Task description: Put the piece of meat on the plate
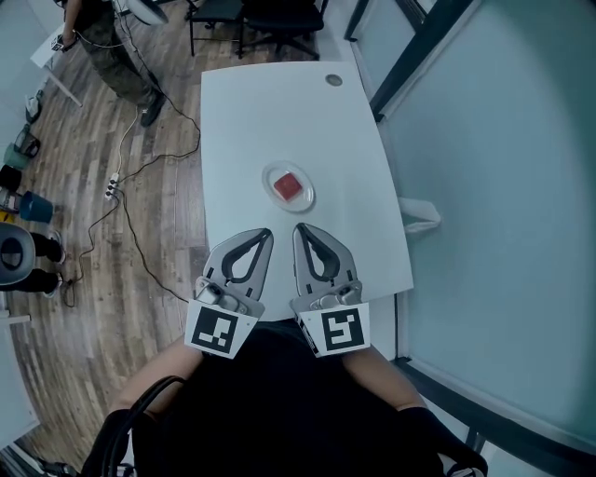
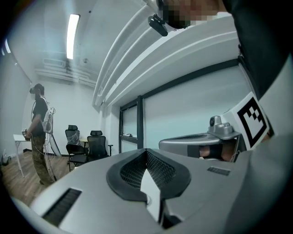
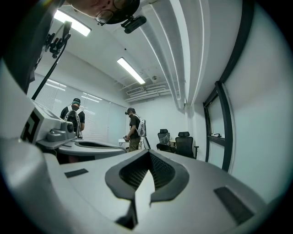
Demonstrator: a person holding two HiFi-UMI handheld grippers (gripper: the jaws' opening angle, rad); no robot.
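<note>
A red piece of meat [image 1: 289, 187] lies on a small white plate [image 1: 276, 172] in the middle of the white table [image 1: 279, 112]. Both grippers are held side by side near the table's front edge, below the plate and apart from it. My left gripper [image 1: 267, 235] is shut with nothing between its jaws, and so is my right gripper [image 1: 299, 229]. In the left gripper view the shut left gripper [image 2: 146, 151] points level into the room. The right gripper view shows the right gripper [image 3: 149, 153] the same way. Neither gripper view shows the plate or the meat.
A small grey round thing [image 1: 333, 80] sits at the table's far right corner. Black chairs [image 1: 251, 23] stand beyond the far end. A person [image 1: 107, 47] stands at the upper left on the wooden floor, where cables [image 1: 130, 177] run. A white bin [image 1: 419, 216] stands right of the table.
</note>
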